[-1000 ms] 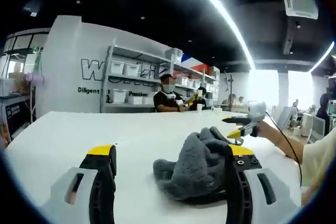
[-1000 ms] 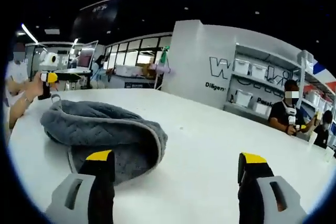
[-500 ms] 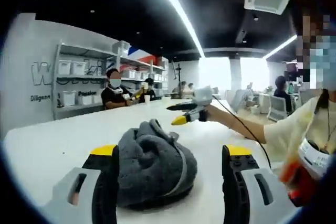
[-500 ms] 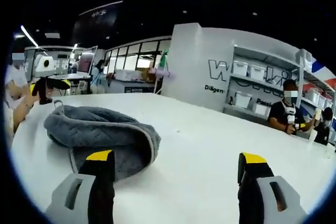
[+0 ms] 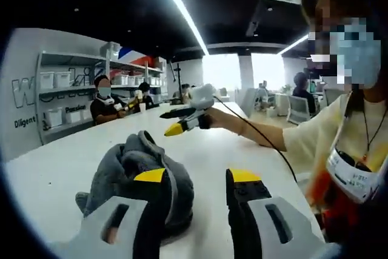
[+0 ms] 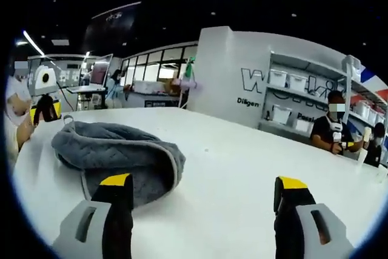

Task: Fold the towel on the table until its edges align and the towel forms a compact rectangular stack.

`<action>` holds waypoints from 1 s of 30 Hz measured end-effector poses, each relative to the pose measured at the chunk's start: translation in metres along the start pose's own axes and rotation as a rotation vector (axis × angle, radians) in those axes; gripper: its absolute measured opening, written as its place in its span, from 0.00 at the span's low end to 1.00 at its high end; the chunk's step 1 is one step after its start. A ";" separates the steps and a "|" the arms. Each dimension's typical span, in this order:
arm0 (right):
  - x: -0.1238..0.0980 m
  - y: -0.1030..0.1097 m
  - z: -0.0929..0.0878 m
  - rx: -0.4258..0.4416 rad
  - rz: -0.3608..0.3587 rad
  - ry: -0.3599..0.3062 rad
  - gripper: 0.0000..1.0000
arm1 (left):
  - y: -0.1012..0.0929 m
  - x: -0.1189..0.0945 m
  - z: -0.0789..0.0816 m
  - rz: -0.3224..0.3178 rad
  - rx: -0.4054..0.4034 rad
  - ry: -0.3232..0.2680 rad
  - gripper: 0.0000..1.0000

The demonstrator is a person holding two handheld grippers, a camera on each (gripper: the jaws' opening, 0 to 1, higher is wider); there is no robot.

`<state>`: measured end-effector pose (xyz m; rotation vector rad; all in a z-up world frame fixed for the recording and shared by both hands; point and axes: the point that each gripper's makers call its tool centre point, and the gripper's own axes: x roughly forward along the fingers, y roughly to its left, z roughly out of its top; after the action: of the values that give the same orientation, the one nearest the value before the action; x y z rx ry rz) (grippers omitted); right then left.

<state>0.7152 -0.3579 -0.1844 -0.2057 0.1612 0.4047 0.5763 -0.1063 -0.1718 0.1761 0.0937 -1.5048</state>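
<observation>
So, white bench, wide and bare apart from one thing. Grey towel lies in a crumpled heap, not spread; in the right gripper view it sits at 9 o'clock, just past my left jaw tip. In the left gripper view the towel bunches at 7 o'clock, its heap partly behind my left jaw.

Left hand-held gripper: jaws narrowed to a small gap, nothing between them, cloth beside the left jaw. Right hand-held gripper: jaws spread wide, holding nothing, bare bench between the tips. It also shows in the left gripper view at 12 o'clock, raised above the bench.

Judgement: folding cannot start from a heap. I'd find the bound hem, pinch one corner with each hand-held gripper, and draw the two apart until the cloth lies flat. Pinch a single layer only; grabbing the bunch would drag the lump around.
</observation>
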 end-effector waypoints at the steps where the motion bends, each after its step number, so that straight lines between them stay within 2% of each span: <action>1: 0.000 0.000 -0.001 -0.002 0.000 0.002 0.98 | 0.001 0.001 -0.003 -0.004 -0.009 0.011 0.33; 8: 0.003 -0.002 -0.002 -0.009 0.006 0.014 0.97 | 0.013 0.004 -0.023 0.036 -0.016 0.098 0.33; 11: 0.003 -0.003 -0.002 -0.009 0.002 0.014 0.96 | 0.012 0.006 -0.029 0.034 -0.037 0.111 0.30; 14: 0.003 -0.002 -0.003 -0.008 -0.001 0.018 0.94 | 0.012 0.007 -0.031 0.034 -0.054 0.116 0.23; 21: 0.005 0.000 -0.005 0.008 0.008 0.024 0.92 | 0.019 0.007 -0.035 0.056 -0.055 0.129 0.17; 27: 0.005 -0.002 -0.007 0.016 0.012 0.036 0.91 | 0.024 0.009 -0.043 0.093 -0.051 0.157 0.13; 30: 0.005 -0.004 -0.008 0.024 0.005 0.036 0.90 | 0.026 0.009 -0.044 0.112 -0.046 0.158 0.08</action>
<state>0.7204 -0.3619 -0.1921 -0.1886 0.2023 0.4037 0.6052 -0.1058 -0.2147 0.2587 0.2410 -1.3746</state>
